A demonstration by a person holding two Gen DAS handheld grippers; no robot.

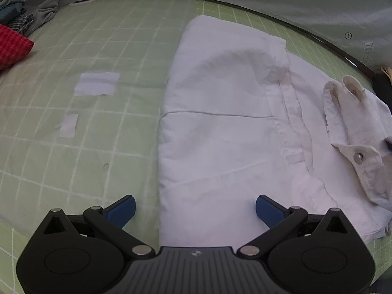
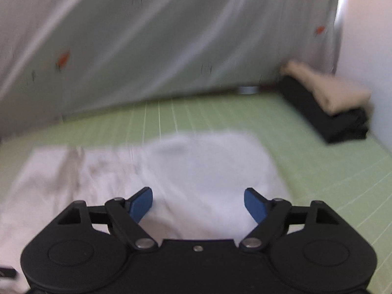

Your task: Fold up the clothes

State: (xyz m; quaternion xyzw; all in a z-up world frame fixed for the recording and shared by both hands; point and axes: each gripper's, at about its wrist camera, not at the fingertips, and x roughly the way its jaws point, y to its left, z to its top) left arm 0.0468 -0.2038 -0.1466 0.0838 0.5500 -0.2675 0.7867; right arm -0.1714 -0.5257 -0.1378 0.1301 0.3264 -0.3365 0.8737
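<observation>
L gripper (image 1: 195,210): blue pads (image 1: 122,210) spread wide, nothing between them, hanging over the near edge of the white garment (image 1: 220,127), pointed steeply down at it. Left pad sits over bare mat, right pad over cloth; can't tell if either touches.

R gripper (image 2: 198,204): jaws wide apart, empty, white cloth (image 2: 196,171) under and ahead of them. View is motion-blurred, tilted down less steeply than the L one.

Garment, L view: folded white piece, long axis running 6 to 12 o'clock, straight folded edge on its 9 o'clock side. Waistband end w/ metal snap button (image 1: 358,158) lies at 3 o'clock, a flap folded over toward 1 o'clock.

Surface: pale green grid cutting mat (image 1: 73,159), two white tape patches (image 1: 96,83) at approx 10 o'clock of the L gripper. Red checked cloth (image 1: 12,46) and a grey/blue clothes heap (image 1: 29,12) at far 10–11 o'clock. White sheet backdrop (image 2: 147,36) behind the mat. R view: folded stack, beige on black (image 2: 325,105), at 2 o'clock, well apart from the garment.
</observation>
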